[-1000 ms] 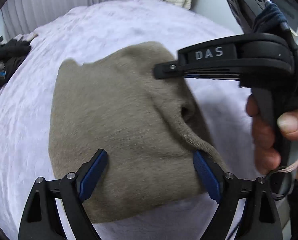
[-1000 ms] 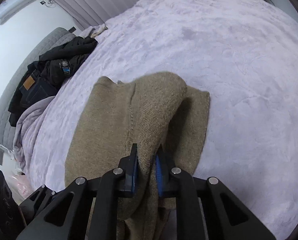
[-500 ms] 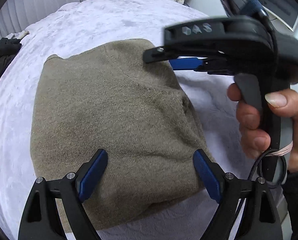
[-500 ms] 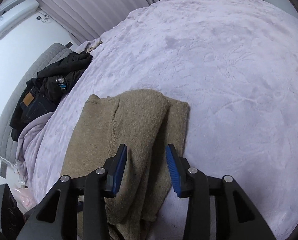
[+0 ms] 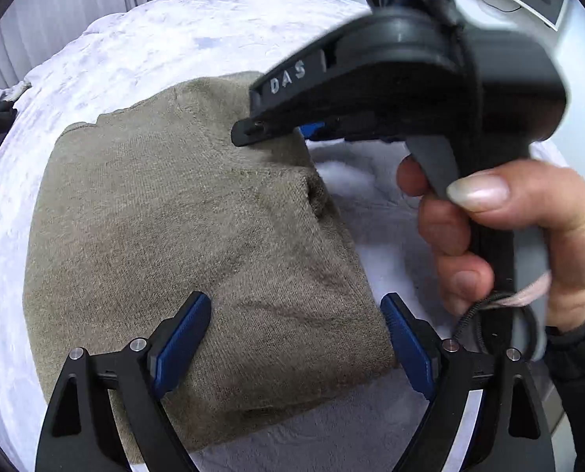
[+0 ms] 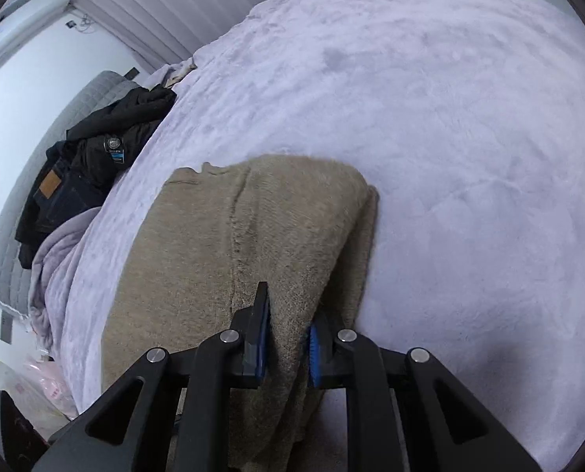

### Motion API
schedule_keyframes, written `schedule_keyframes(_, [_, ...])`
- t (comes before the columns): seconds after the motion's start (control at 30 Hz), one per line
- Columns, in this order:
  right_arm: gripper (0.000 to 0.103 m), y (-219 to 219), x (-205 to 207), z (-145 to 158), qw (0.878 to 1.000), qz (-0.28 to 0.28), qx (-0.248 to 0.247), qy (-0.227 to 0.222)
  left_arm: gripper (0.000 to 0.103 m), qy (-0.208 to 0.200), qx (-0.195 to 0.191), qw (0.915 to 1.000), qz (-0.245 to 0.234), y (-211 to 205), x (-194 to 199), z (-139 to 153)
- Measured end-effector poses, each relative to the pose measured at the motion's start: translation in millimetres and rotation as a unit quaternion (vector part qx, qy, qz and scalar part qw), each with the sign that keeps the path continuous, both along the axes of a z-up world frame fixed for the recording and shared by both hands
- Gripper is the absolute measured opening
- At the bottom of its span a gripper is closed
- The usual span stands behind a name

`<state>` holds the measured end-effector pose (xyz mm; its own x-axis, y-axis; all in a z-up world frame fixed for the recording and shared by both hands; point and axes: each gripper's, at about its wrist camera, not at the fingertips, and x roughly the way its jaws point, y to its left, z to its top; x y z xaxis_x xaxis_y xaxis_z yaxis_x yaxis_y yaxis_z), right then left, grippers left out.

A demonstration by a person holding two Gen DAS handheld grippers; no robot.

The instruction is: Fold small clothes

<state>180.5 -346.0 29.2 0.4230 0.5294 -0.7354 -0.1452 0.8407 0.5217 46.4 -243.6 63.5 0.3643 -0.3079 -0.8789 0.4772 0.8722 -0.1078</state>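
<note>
Centrally, a folded tan knitted garment (image 5: 198, 244) lies on a pale lilac plush bedspread (image 6: 469, 126). Right gripper (image 6: 288, 338): jaws, having just been closing, pinch a fold along the garment's edge. Left gripper (image 5: 296, 338): jaws spread wide, hovering over the garment's near edge. Dark clothes (image 6: 92, 153) lie piled beside the bedspread.

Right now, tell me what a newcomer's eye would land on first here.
The folded tan knit garment at the middle of the lilac fleece blanket. The right claw has just closed on its raised fold, while the left claw hovers open over its near edge. Dark clothes are heaped at the bed's far-left edge.
</note>
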Motion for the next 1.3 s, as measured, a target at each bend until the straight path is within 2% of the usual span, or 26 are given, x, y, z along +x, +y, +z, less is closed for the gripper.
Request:
schedule_keyframes(0.07, [0.018,-5.4,-2.8,-2.4,1.000,-0.007,0.018,-0.003,0.089,0.004,-0.030,0.9995,-0.007,11.7,-4.4,13.1])
schedule_keyframes(0.13, [0.020,-4.8,-5.7,3.1,1.000,-0.006,0.013,-0.009,0.089,-0.015,-0.033,0.9993,0.005,31.6,-7.2,30.5])
schedule_keyframes(0.2, [0.026,-9.9,-10.7,13.3,1.000,-0.016,0.005,0.000,0.089,-0.037,-0.043,0.9978,0.036,64.7,-8.2,46.3])
schedule_keyframes(0.27, [0.026,-9.8,-23.9,36.5,0.999,-0.024,-0.030,-0.032,0.089,-0.051,-0.042,0.9946,0.080,96.5,0.1,52.8])
schedule_keyframes(0.33, [0.027,-3.5,-44.7,63.4,0.994,-0.017,-0.062,-0.087,0.089,-0.058,-0.007,0.9895,0.132,119.8,14.0,47.8])
schedule_keyframes(0.37, [0.027,2.9,-55.5,74.5,0.991,-0.001,-0.071,-0.110,0.089,-0.057,0.024,0.9848,0.162,130.9,22.6,40.3])
schedule_keyframes(0.4, [0.027,13.0,-63.3,81.8,0.989,0.021,-0.076,-0.123,0.089,-0.052,0.036,0.9819,0.179,132.5,27.6,33.7])
schedule_keyframes(0.43, [0.027,25.9,-71.5,85.3,0.987,0.048,-0.081,-0.131,0.089,-0.042,0.031,0.9800,0.192,140.6,31.1,27.6])
schedule_keyframes(0.47, [0.027,41.4,-80.1,85.5,0.983,0.081,-0.090,-0.134,0.089,-0.026,0.011,0.9795,0.199,147.6,33.0,21.8])
schedule_keyframes(0.53, [0.035,70.5,-93.1,76.8,0.973,0.141,-0.116,-0.140,0.089,0.004,-0.025,0.9806,0.194,152.8,31.4,7.6])
schedule_keyframes(0.57, [0.054,83.5,-98.8,67.6,0.965,0.160,-0.150,-0.144,0.089,0.007,-0.019,0.9815,0.191,153.7,24.2,1.0])
schedule_keyframes(0.6, [0.063,91.9,-102.0,57.1,0.955,0.162,-0.199,-0.152,0.089,0.008,-0.005,0.9820,0.189,152.2,17.9,-7.6])
schedule_keyframes(0.63, [0.063,94.9,-103.9,45.5,0.945,0.156,-0.241,-0.157,0.090,0.015,-0.001,0.9824,0.186,148.5,16.3,-15.1])
schedule_keyframes(0.67, [0.062,90.0,-106.2,36.4,0.943,0.158,-0.250,-0.153,0.093,0.020,-0.005,0.9824,0.186,150.1,13.9,-22.1])
schedule_keyframes(0.7, [0.062,83.4,-110.8,30.4,0.946,0.158,-0.241,-0.148,0.102,0.018,-0.003,0.9817,0.190,151.5,16.8,-27.4])
schedule_keyframes(0.77, [0.062,72.9,-124.9,25.6,0.953,0.146,-0.218,-0.154,0.103,0.013,-0.010,0.9812,0.192,159.5,13.5,-30.6])
schedule_keyframes(0.83, [0.062,74.6,-138.1,22.2,0.947,0.156,-0.233,-0.159,0.103,0.025,-0.025,0.9789,0.201,165.4,14.3,-26.7])
schedule_keyframes(0.9, [0.063,77.5,-145.5,28.4,0.940,0.156,-0.256,-0.164,0.103,0.007,-0.026,0.9791,0.202,164.5,8.5,-14.9])
schedule_keyframes(0.97, [0.063,74.6,-148.0,43.7,0.948,0.136,-0.243,-0.157,0.103,-0.020,-0.026,0.9839,0.175,161.3,-1.2,-6.5])
schedule_keyframes(1.07, [0.064,75.1,-156.7,66.7,0.953,0.112,-0.208,-0.187,0.103,-0.053,0.026,0.9890,0.136,142.1,-17.6,-3.2])
schedule_keyframes(1.13, [0.064,87.0,-162.6,66.1,0.951,0.110,-0.219,-0.191,0.103,-0.049,0.042,0.9908,0.119,140.5,-25.8,-12.2])
schedule_keyframes(1.23, [0.064,107.4,-171.1,46.7,0.942,0.136,-0.245,-0.186,0.103,-0.029,0.023,0.9913,0.126,157.0,-30.1,-19.0])
schedule_keyframes(1.3, [0.064,111.4,-172.6,26.0,0.931,0.139,-0.290,-0.174,0.103,-0.009,0.007,0.9904,0.138,170.7,-25.3,-29.4])
